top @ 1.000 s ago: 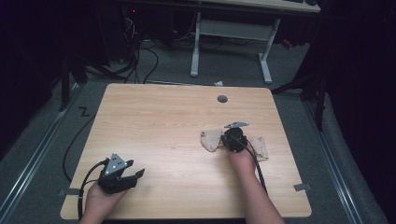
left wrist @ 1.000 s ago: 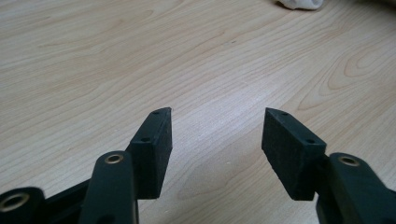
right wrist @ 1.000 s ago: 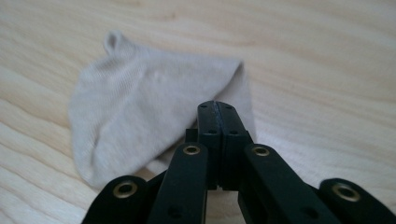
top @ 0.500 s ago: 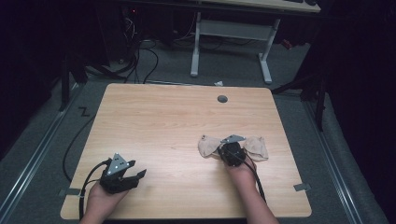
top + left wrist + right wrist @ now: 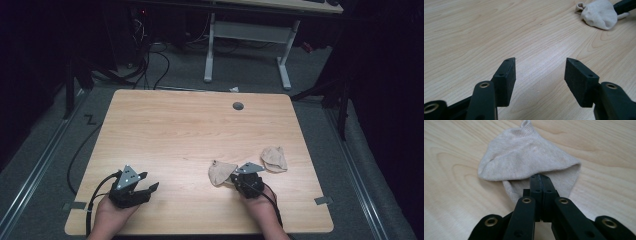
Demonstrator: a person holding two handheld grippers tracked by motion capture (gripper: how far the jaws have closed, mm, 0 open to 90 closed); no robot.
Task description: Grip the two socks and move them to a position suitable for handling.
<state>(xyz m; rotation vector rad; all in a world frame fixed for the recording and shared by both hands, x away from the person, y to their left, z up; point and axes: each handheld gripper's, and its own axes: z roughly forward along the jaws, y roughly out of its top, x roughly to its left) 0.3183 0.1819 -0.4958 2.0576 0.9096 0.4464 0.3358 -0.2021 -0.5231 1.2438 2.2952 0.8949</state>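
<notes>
My right gripper [image 5: 235, 179] has its jaws pressed together on the edge of a beige sock [image 5: 221, 172]. In the right gripper view the two black pads meet flat against each other with the sock's [image 5: 524, 157] open hem caught at their tips, and the rest of the fabric fans out ahead of them on the wood, its small tab pointing away from me. From the high view this sock lies near the front of the table [image 5: 175, 130], a little right of centre, just ahead and left of my right hand [image 5: 260, 207].

A second beige sock [image 5: 274, 159] lies on the table just beyond and to the right of the one I hold. The two are near each other but apart, with bare wood between them.

My left gripper [image 5: 148, 186] sits at the front left of the table, held in my left hand [image 5: 111, 215], well apart from both socks. Its jaws are spread wide with nothing between them; in the left gripper view I see only wood grain between the two pads [image 5: 505, 76]. That same view shows the held sock [image 5: 599, 13] far off at the upper right, with the dark tip of the right gripper [image 5: 624, 5] at its edge.

A small round grommet [image 5: 238, 106] is set in the table near its far edge.
</notes>
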